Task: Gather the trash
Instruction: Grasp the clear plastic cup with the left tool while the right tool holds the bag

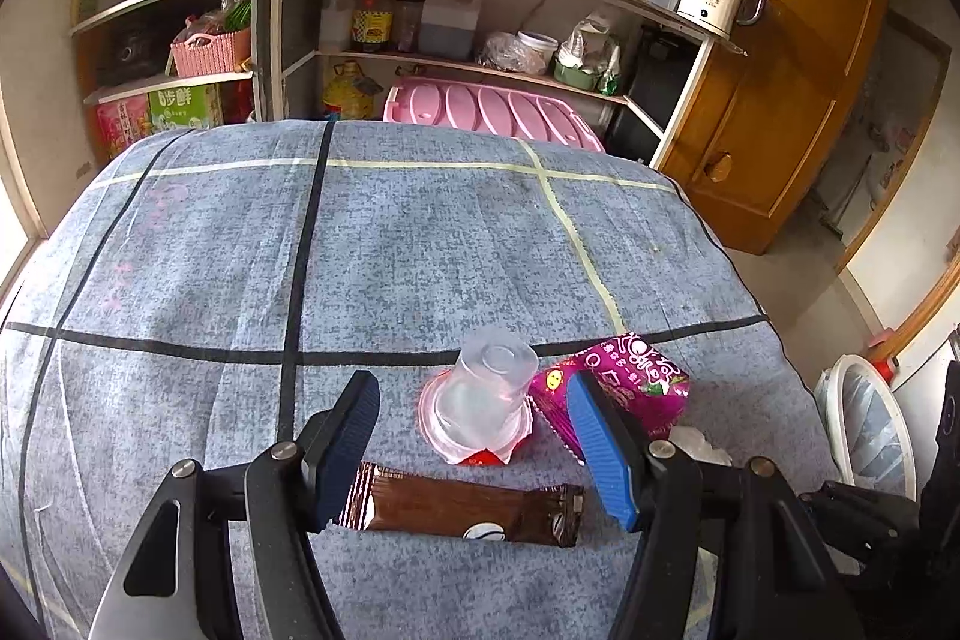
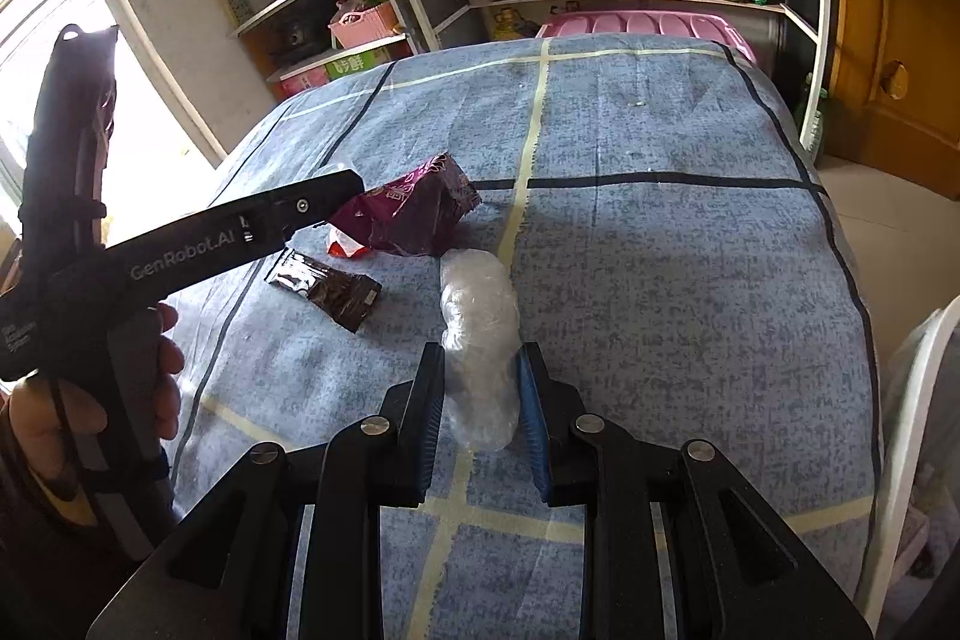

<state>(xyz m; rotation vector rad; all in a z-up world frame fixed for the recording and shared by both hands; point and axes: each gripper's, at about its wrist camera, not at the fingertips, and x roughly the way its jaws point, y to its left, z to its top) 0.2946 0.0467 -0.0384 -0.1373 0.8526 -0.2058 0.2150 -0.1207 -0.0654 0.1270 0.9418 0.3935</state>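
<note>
On blue checked table (image 1: 420, 244): right fingers (image 2: 480, 388) clamped on plastic wad (image 2: 480, 340), left fingers (image 1: 474, 436) wide, straddling cup (image 1: 486, 394), brown wrapper (image 1: 468, 511) crosswise just below.

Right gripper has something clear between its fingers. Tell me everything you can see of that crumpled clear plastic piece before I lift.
The crumpled clear plastic piece looks like thin, wrinkled, see-through film bunched into a long lump. It lies on the blue patterned cloth, along a pale yellow stripe, its long axis running away from the camera. Its near half sits between the right gripper fingers, whose blue pads press on both its sides; the far half sticks out beyond the fingertips. It touches none of the other trash.
</note>
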